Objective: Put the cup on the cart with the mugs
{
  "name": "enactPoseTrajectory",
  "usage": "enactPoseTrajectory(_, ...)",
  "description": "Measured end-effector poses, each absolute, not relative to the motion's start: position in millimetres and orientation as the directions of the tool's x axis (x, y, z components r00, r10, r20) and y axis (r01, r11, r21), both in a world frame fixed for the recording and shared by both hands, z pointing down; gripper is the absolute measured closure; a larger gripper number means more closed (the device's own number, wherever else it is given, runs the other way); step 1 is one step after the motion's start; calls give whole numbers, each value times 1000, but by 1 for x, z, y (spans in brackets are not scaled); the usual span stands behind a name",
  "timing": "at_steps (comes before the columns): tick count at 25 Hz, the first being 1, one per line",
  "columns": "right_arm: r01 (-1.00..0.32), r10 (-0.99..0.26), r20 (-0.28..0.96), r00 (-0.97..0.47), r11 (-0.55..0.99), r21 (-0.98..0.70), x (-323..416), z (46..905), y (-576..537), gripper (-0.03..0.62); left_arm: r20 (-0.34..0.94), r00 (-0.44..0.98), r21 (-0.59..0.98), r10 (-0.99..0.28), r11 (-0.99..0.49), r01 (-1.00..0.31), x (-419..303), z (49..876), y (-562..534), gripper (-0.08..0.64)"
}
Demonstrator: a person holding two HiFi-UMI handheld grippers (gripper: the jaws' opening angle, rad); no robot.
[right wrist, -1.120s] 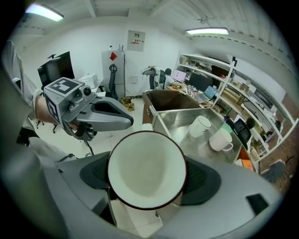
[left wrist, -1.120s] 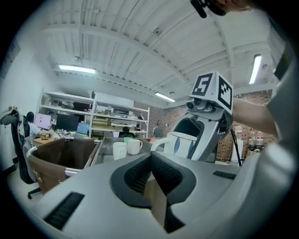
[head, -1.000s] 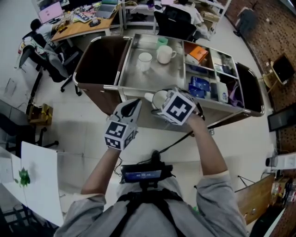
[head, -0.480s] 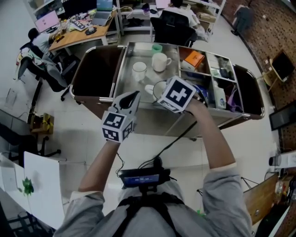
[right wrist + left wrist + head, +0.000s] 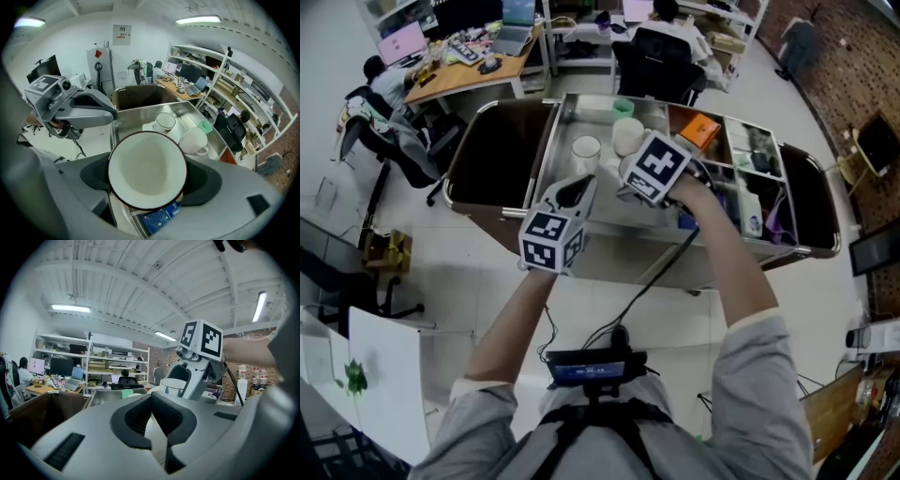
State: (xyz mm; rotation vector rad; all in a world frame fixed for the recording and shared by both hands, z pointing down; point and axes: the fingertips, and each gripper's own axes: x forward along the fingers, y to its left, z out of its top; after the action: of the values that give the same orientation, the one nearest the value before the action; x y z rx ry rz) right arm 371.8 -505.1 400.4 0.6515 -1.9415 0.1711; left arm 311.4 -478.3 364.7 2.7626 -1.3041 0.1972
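A white cup with a dark rim (image 5: pixel 146 168) sits between the jaws of my right gripper (image 5: pixel 148 174), which is shut on it. In the head view my right gripper (image 5: pixel 625 174) is over the cart's steel tray (image 5: pixel 565 178), next to the mugs. A white mug (image 5: pixel 193 140), a dark-rimmed cup (image 5: pixel 165 123) and a green cup (image 5: pixel 205 126) stand on that tray (image 5: pixel 136 115). My left gripper (image 5: pixel 579 190) hovers at the tray's near edge, jaws together and empty. The left gripper view shows the held cup (image 5: pixel 172 385) just ahead of my left gripper (image 5: pixel 152 401).
The cart has a brown bin (image 5: pixel 492 141) at its left end. Compartments on the right hold an orange box (image 5: pixel 700 129) and blue packets (image 5: pixel 161 220). Desks and office chairs (image 5: pixel 661 56) stand behind the cart. A cable runs down to the floor.
Both grippers have moved forward toward the cart. The cup has gone from the cart's near edge to above the steel tray, close to the mugs.
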Motion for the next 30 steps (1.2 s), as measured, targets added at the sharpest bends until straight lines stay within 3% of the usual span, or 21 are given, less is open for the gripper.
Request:
enactPoseTrajectory(19,-572,-218,932,-289,820,15,377,503,-585,172,224,569,44,-792,-575,-817,321,399,-531,558)
enactPoseTrajectory(30,-576,-245,917,-315,817,20,378,524,-587,160,242,557,49,-795,-563,-825,318,410,-529,558)
